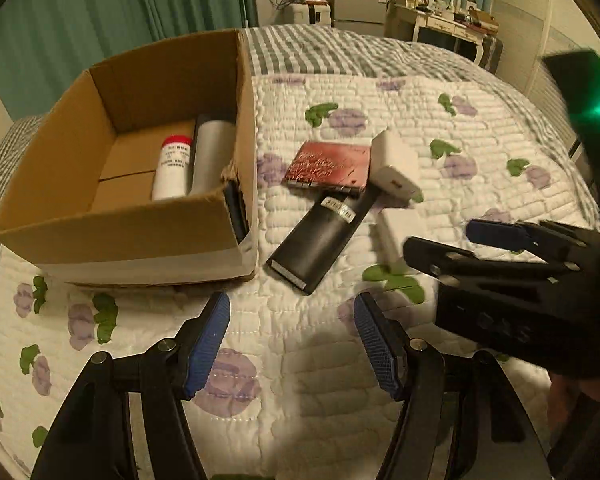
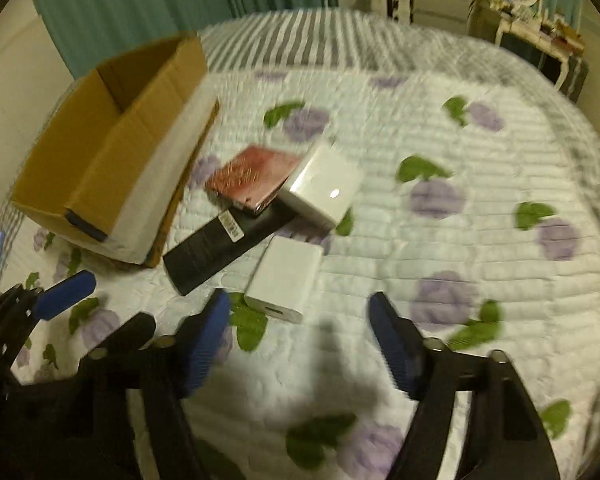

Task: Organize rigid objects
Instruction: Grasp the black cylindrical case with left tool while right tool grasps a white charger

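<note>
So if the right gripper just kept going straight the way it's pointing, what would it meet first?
Probably the nearer white charger block, lying just ahead of the open right gripper; blur makes depth uncertain.

Both wrist views overlook the quilted bed (image 1: 300, 380), overlapping.

- I see a cardboard box (image 1: 120, 216), matt brown corrugated board, with a pale band low on its outer wall.
- The quilt (image 1: 300, 360) is stitched, puffy cloth printed with flowers.
- The two white blocks (image 2: 320, 188) (image 2: 284, 276) look like smooth, glossy plastic.
- The black slab (image 1: 320, 236) reads satin-smooth with a paper sticker.
- My gripper pads (image 1: 208, 340) are blue, finely ribbed; the arms are matt black.
</note>
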Demonstrator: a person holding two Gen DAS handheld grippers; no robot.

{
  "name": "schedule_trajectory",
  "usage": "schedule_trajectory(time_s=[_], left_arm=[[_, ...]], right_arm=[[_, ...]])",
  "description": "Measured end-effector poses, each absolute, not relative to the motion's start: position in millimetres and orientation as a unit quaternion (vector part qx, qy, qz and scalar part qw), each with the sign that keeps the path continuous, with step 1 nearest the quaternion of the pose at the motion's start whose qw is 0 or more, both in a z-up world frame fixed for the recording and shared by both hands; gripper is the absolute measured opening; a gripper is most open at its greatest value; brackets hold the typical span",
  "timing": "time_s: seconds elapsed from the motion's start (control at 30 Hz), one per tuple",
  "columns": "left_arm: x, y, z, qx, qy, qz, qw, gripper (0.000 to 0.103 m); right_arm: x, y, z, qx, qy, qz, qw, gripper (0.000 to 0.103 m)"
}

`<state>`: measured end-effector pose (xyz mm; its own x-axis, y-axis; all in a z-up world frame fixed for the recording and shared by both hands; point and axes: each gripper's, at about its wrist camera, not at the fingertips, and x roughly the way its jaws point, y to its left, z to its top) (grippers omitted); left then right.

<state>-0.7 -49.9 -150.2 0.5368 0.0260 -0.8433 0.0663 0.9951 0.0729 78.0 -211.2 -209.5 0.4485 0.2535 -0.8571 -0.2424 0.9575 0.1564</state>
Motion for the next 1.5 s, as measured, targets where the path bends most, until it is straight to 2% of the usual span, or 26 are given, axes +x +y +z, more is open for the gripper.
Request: schedule_trajectory(time_s=[0.17,0.27,0.4,0.7,1.0,1.23,1.5], left_arm=[[4.4,-45.8,-161.9,0.034,0.493,-0.016,0.869,0.067],[4.1,-51.5,-163.3,0.038,0.493,-0.03,0.868,0.067],[5.6,-68.6,-163.6,0.046,0.495,-0.066,0.865,0.067],[34.9,-121.5,-164.8,0.115,0.472,-0.127,0.865,0.067],[69.5,-105.5,-181.4,0.145,0.479,-0.106,0.859,0.066],[87.4,-54.4,-187.5,0.044,0.516,-0.097,0.85,0.061],[91.6,-75.0,-197.4,0.099,0.52,-0.11,0.841,0.061]], right_arm=[[96.3,-199.5,-234.9,0.01,0.527,0.141,0.838,0.064],[97.6,-201.1,-241.0,0.019,0.53,0.15,0.835,0.047],[91.0,-215.3,-230.4,0.008,0.509,0.151,0.847,0.042],[82.5,-282.2,-211.9,0.037,0.486,0.107,0.867,0.041],[84.9,-290.9,-221.7,0.052,0.493,0.108,0.862,0.041],[84.7,-291.1,-222.3,0.05,0.496,0.108,0.86,0.041],[89.6,-283.4,-224.5,0.045,0.5,0.108,0.858,0.041]])
